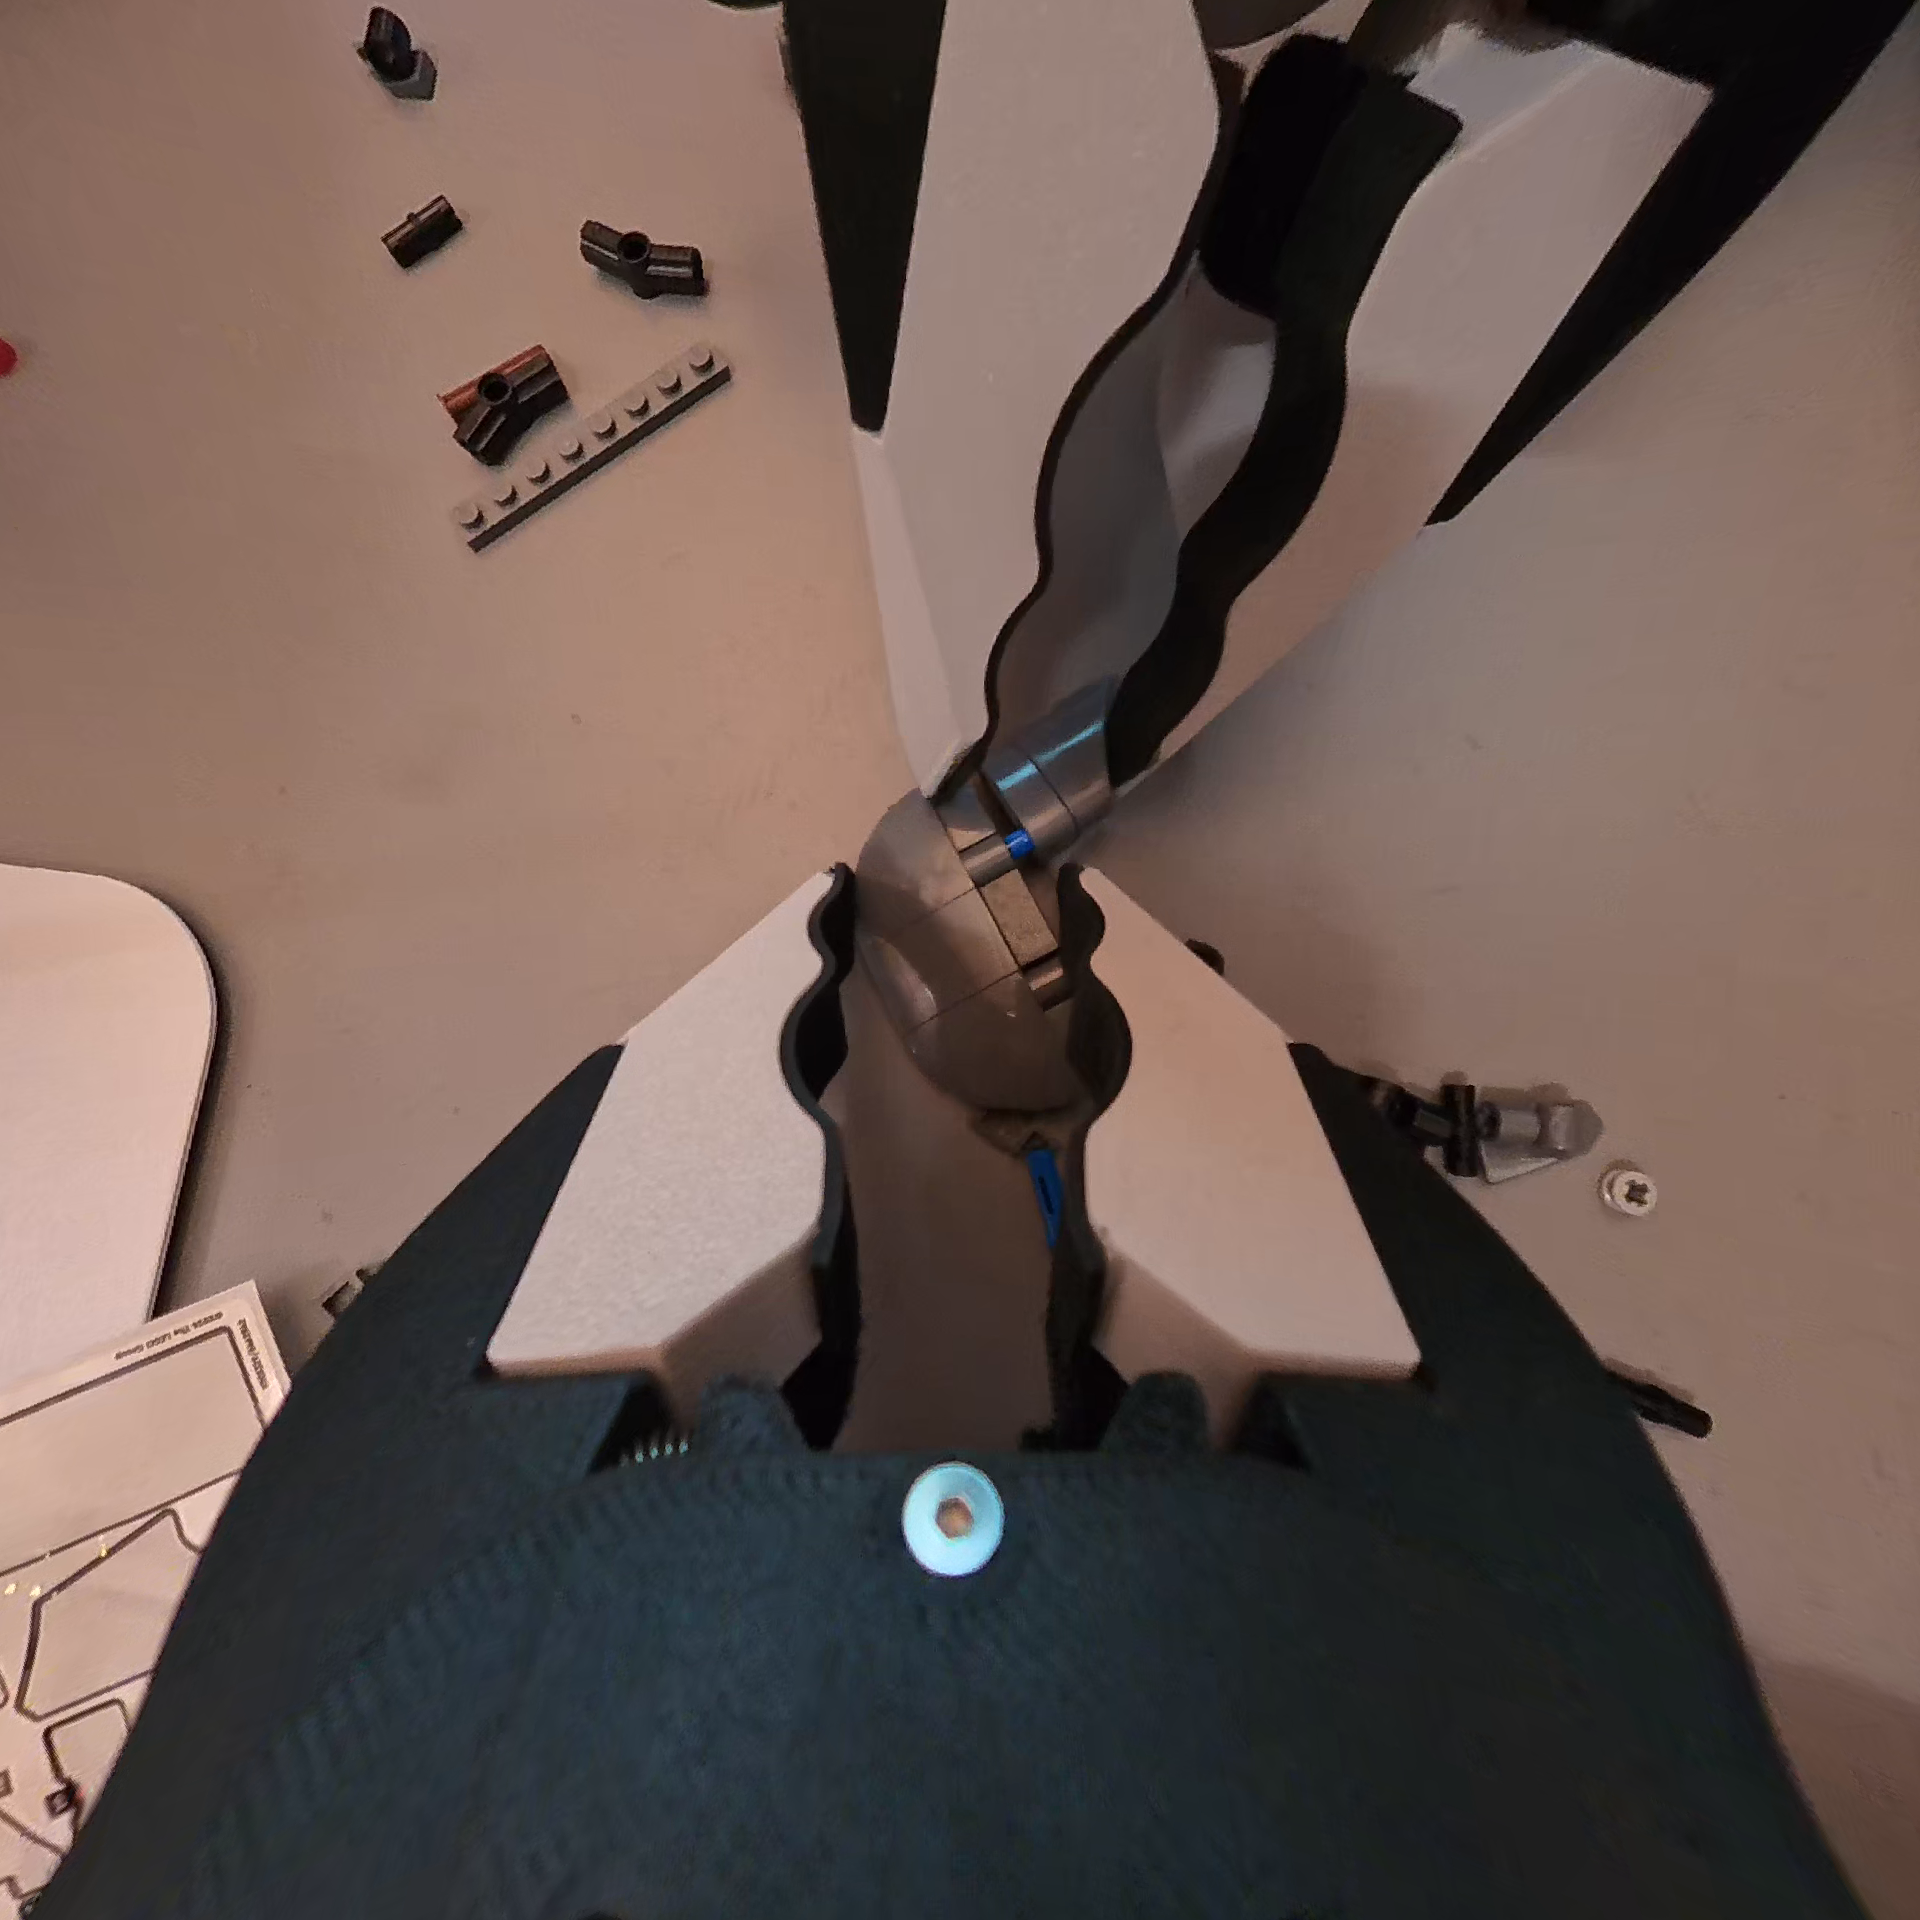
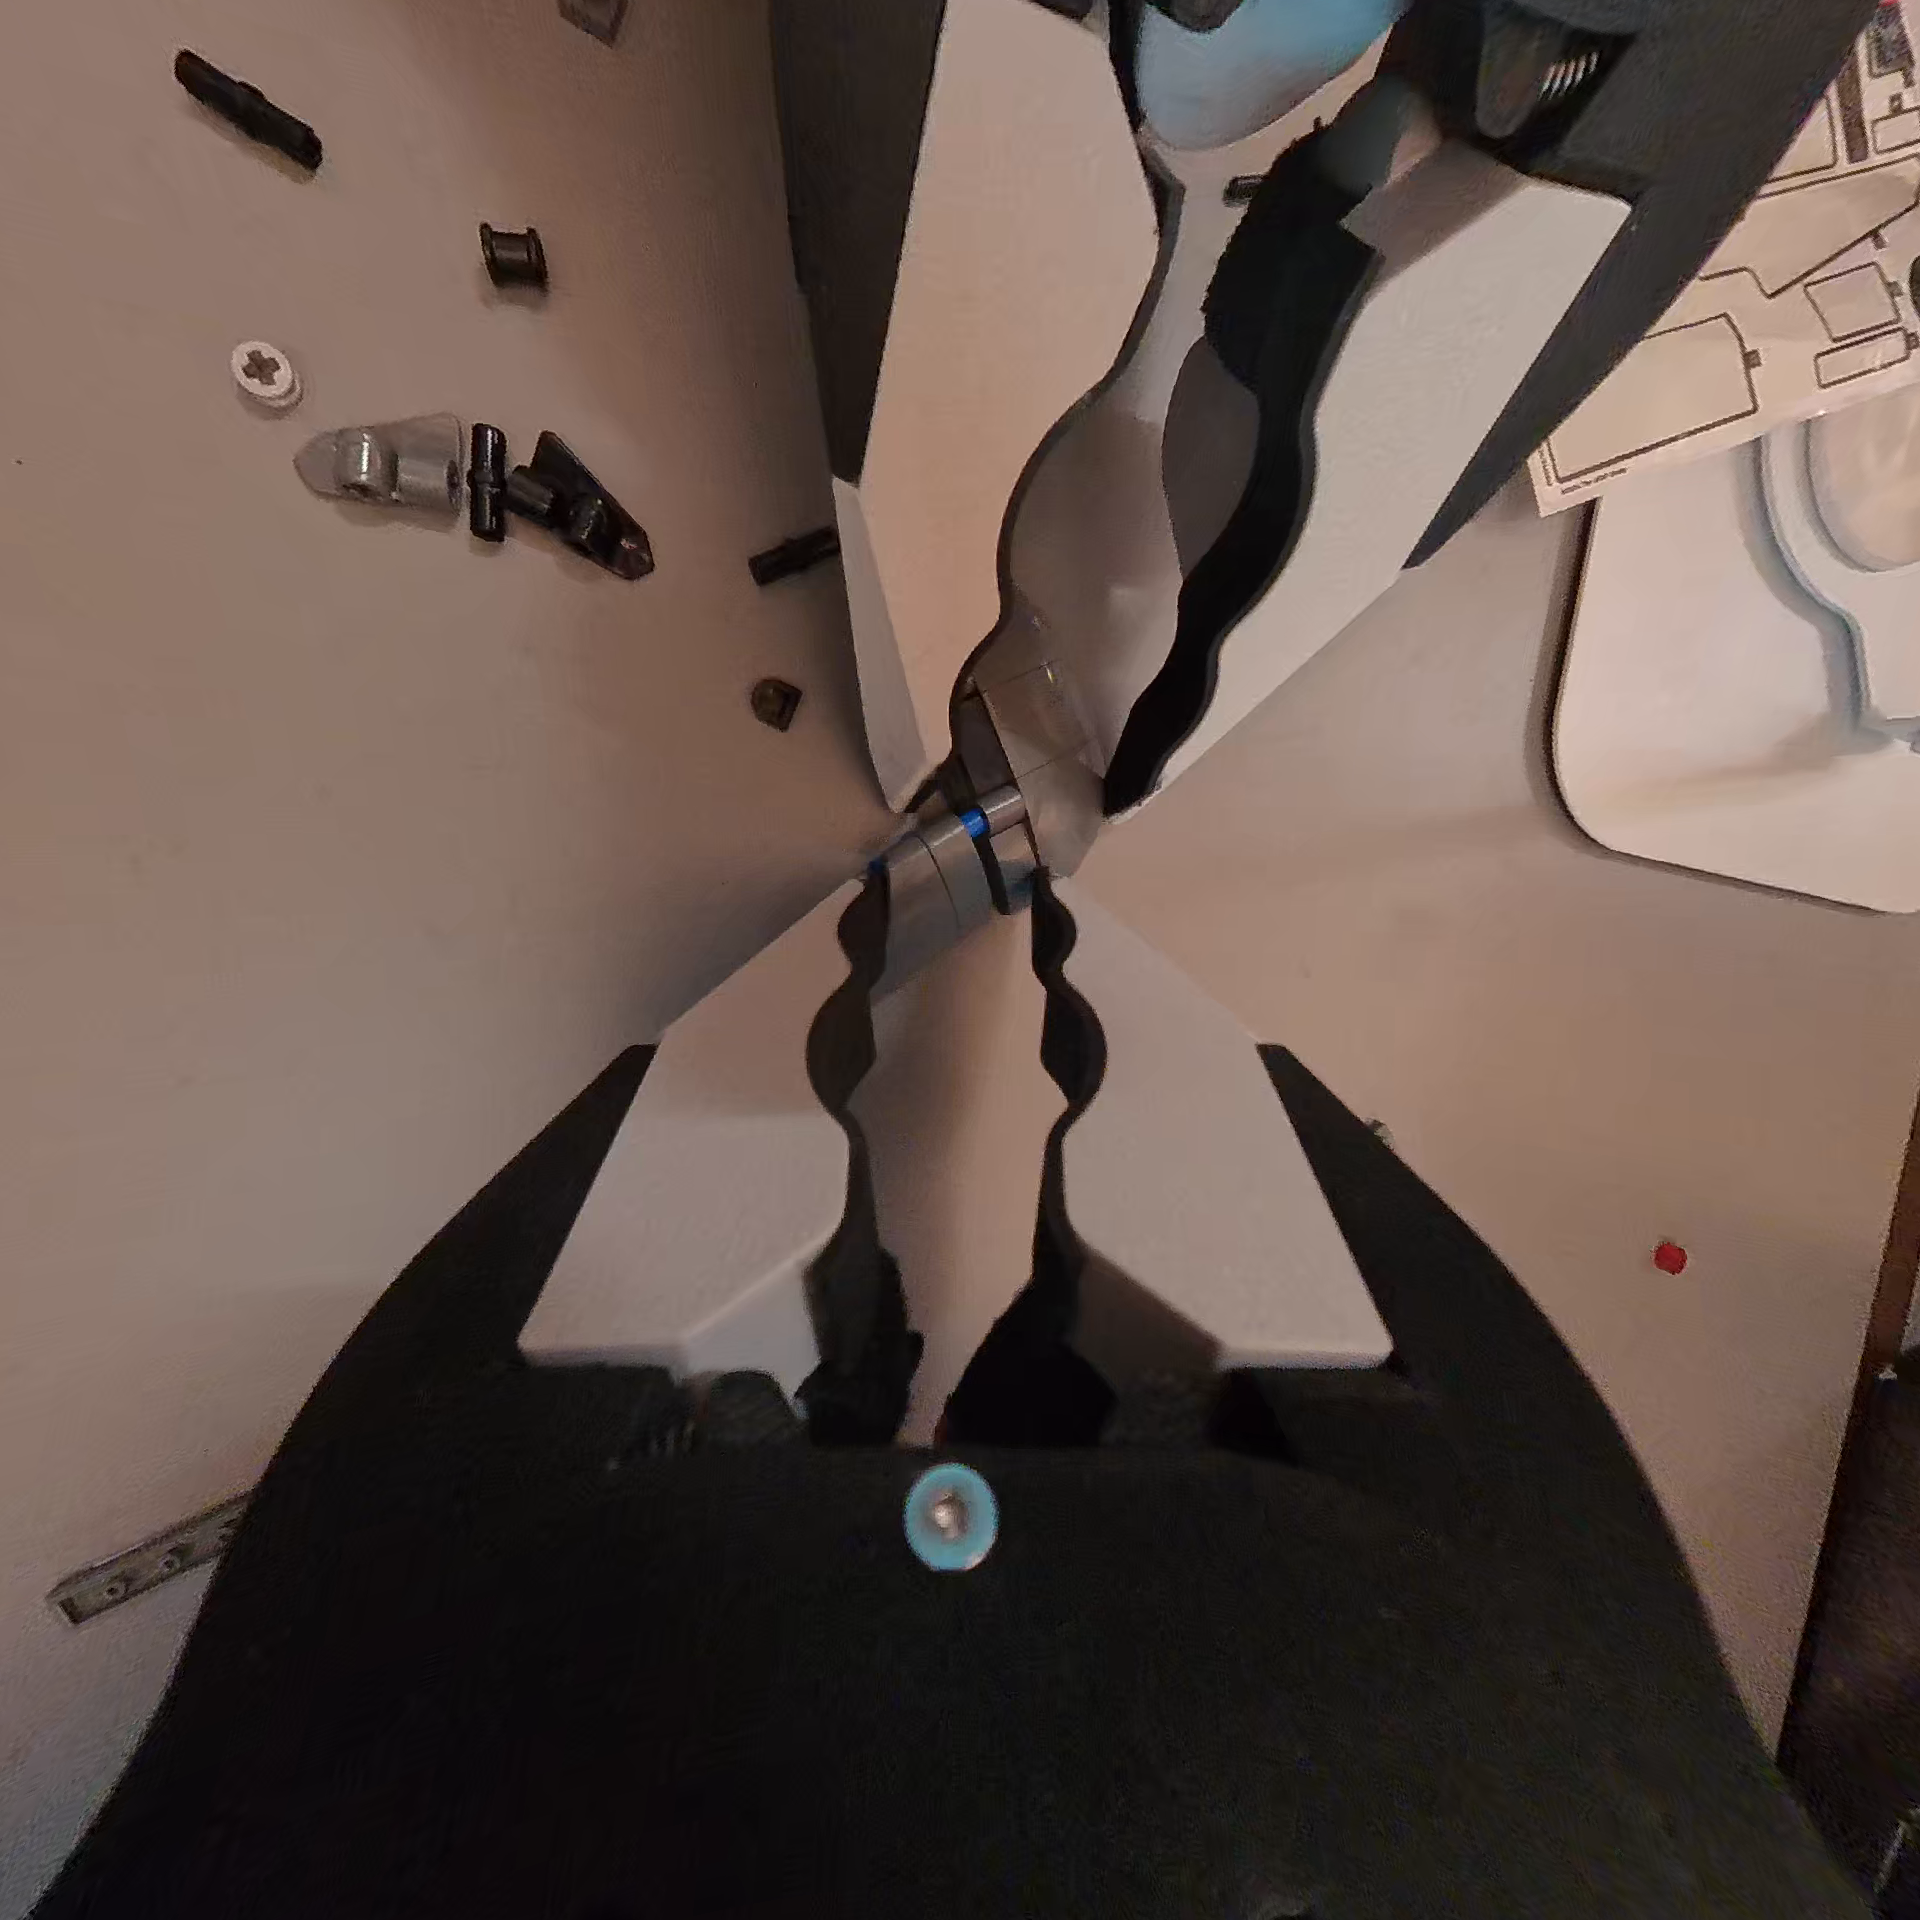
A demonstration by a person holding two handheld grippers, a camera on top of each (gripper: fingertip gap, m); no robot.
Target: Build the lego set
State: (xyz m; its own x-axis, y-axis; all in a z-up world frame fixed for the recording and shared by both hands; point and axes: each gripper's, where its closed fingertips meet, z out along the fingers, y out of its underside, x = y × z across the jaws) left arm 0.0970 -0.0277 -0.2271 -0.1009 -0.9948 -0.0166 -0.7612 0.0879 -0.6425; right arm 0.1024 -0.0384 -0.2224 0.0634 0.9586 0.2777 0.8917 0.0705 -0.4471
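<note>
In the left wrist view my left gripper [image 1: 956, 894] is shut on a dark grey rounded lego assembly [image 1: 935, 966] with a black plate on its side. My right gripper [image 1: 1049, 764] comes in from the top, shut on a light grey cylinder piece [image 1: 1055, 774]. The cylinder meets the assembly at a small blue pin [image 1: 1020, 844]. In the right wrist view my right gripper [image 2: 951, 888] holds the cylinder [image 2: 935, 894] by its fingertips. The left gripper [image 2: 1039, 748] opposite holds the assembly [image 2: 1034, 696]. Both are held above the beige table.
Loose parts lie on the table: a long grey plate [image 1: 592, 447], black connectors [image 1: 504, 400] [image 1: 642, 258], a grey-and-black hinge piece [image 2: 468, 483], a white round piece [image 2: 267, 374], a black axle [image 2: 247, 109]. A sticker sheet [image 1: 104, 1507] and a white tray [image 2: 1714, 675] lie to one side. Only a small space, under 4 cm, lies between the two pairs of fingers. It is some 12 cm from my left tips to the black axle [image 2: 247, 109]. It turns up in the left wrist view [image 1: 1663, 1397] as well.
</note>
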